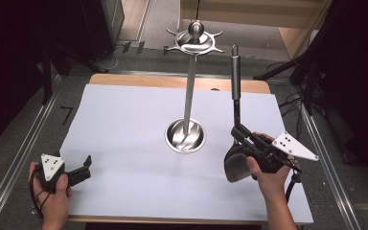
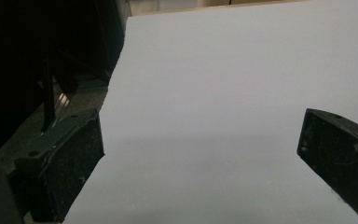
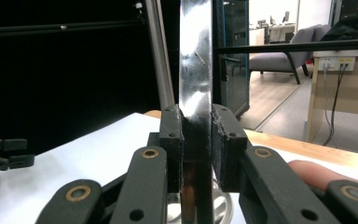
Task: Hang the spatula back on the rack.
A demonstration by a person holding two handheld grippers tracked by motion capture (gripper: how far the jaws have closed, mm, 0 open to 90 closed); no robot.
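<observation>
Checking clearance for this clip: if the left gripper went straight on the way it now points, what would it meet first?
Probably nothing: the left gripper, jaws open, points across bare white table sheet. The utensil stand seems to sit off that line, though depth is unclear.

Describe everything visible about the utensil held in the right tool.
The utensil is a long kitchen tool, likely a ladle or spatula: a shiny metal handle with a rounded tip, a dark neck and a grey metal head at the bottom. It stands nearly upright over the table's right side, head low. The right tool clamps its shaft between both pads.

Silver spatula (image 1: 235,96), white table (image 1: 124,143)
</observation>
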